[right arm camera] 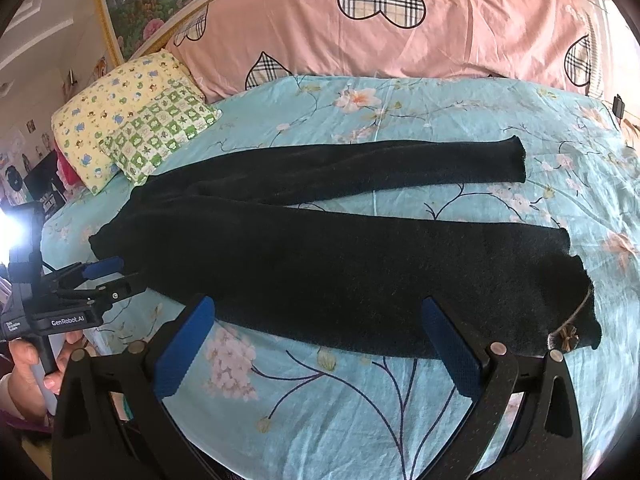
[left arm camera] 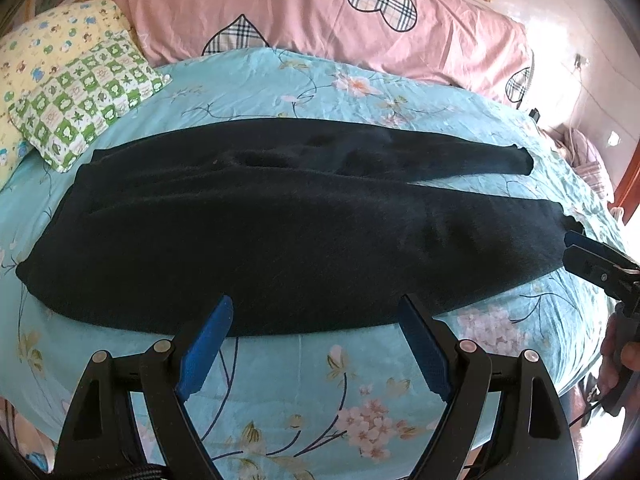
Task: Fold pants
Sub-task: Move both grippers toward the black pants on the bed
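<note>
Black fleece pants (left arm camera: 280, 232) lie flat across the blue floral bed, waist at the left, two legs running right; they also show in the right wrist view (right arm camera: 340, 264). My left gripper (left arm camera: 316, 308) is open and empty at the near edge of the pants, by the waist end (right arm camera: 102, 270). My right gripper (right arm camera: 320, 312) is open and empty at the near edge of the near leg, whose cuff (right arm camera: 576, 320) has a small bow. In the left wrist view the right gripper (left arm camera: 572, 248) sits by that cuff. The far leg (right arm camera: 400, 164) lies apart from the near one.
A green checked pillow (left arm camera: 84, 100) and a yellow patterned pillow (left arm camera: 40, 40) lie at the far left, close to the waist. A pink quilt (left arm camera: 320, 20) with plaid hearts runs along the back. Blue floral sheet (left arm camera: 320, 380) shows in front of the pants.
</note>
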Tool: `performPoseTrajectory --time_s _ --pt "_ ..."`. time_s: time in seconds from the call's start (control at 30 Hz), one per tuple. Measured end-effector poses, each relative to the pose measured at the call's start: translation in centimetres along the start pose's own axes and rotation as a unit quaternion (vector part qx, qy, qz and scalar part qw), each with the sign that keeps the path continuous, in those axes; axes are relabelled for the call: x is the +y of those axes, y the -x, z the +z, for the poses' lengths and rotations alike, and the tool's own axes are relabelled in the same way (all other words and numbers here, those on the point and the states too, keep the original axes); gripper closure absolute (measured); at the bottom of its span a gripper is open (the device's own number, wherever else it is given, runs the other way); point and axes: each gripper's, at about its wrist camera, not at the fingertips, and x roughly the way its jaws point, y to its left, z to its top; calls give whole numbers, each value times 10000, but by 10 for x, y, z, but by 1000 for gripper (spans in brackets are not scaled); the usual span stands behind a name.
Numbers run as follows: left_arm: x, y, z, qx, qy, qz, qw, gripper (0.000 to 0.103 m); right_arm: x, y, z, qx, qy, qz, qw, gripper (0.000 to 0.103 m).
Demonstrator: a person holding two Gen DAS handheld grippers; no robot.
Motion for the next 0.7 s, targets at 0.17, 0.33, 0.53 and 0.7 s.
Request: performPoseTrajectory --time_s 0.17,0.33,0.53,0.7 --pt "-1 0 3 -21 -58 -33 10000 18 -2 1 -1 -12 -41 -13 10000 0" --pt "-1 0 6 -19 -83 -36 10000 18 -2 1 -2 4 -55 -30 10000 0" --pt "-3 0 7 -24 -124 -59 9999 18 -1 1 -3 -2 -32 -40 10000 0" --pt "-6 -3 8 -5 -214 -80 9997 18 0 2 -4 -8 -22 -54 10000 0"
